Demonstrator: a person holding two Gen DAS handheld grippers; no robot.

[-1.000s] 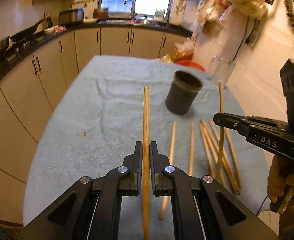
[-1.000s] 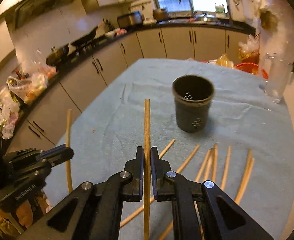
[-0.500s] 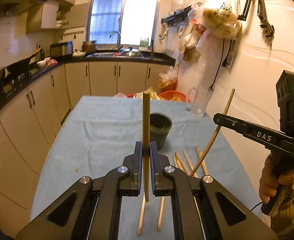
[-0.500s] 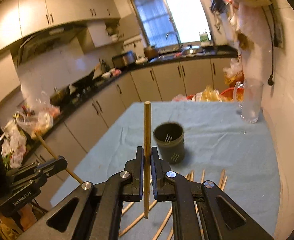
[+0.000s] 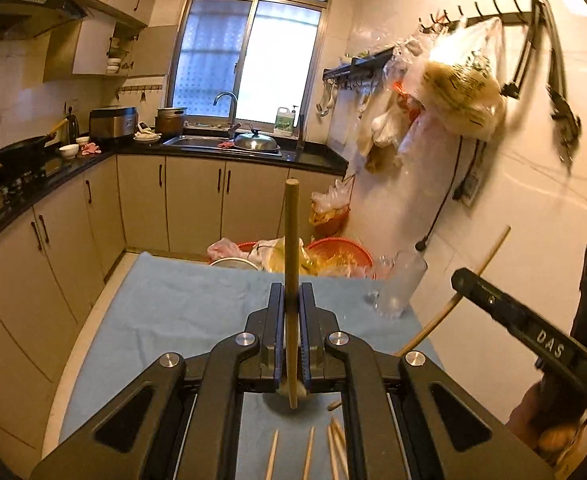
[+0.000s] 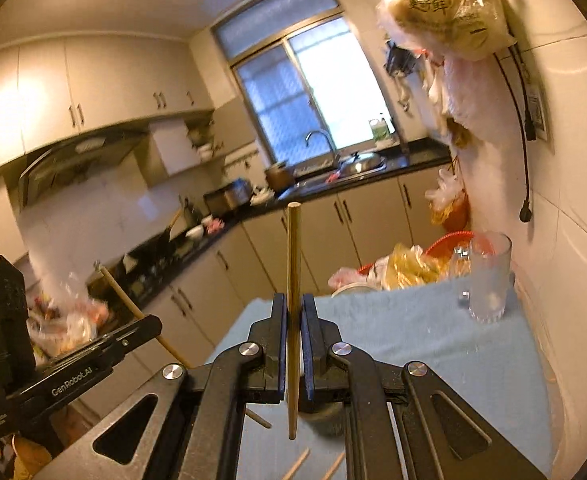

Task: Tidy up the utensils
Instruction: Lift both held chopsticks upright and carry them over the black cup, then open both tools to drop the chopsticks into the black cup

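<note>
- Left gripper (image 5: 291, 320): jaws closed narrow on one wooden chopstick (image 5: 291, 264), held upright, upper end well above the jaws, lower end hanging just below them.
- Right gripper (image 6: 293, 324): jaws likewise closed narrow on a second chopstick (image 6: 293, 280), upright, lower end hanging free over the bench.
- Cross-check: in the left wrist view the right gripper appears at the right edge, its chopstick tilted; in the right wrist view the left gripper appears at the lower left, its stick also slanted.
- Utensil holder: a dark rounded form (image 6: 325, 420) shows just beneath the right jaws, mostly hidden by the gripper body; it appears to be the cup, but its mouth is not visible.
- Loose chopsticks (image 5: 309, 452) lie flat on the blue-covered bench (image 5: 173, 312) below the left jaws; several tips show, full count not determinable.
- Glass mug (image 6: 489, 280) stands near the far right bench edge, well apart from both grippers.
- Progress, as judged: early to middle. Two sticks are lifted but neither is seen inside the holder; both need lowering in, and the loose ones await collection.
</note>
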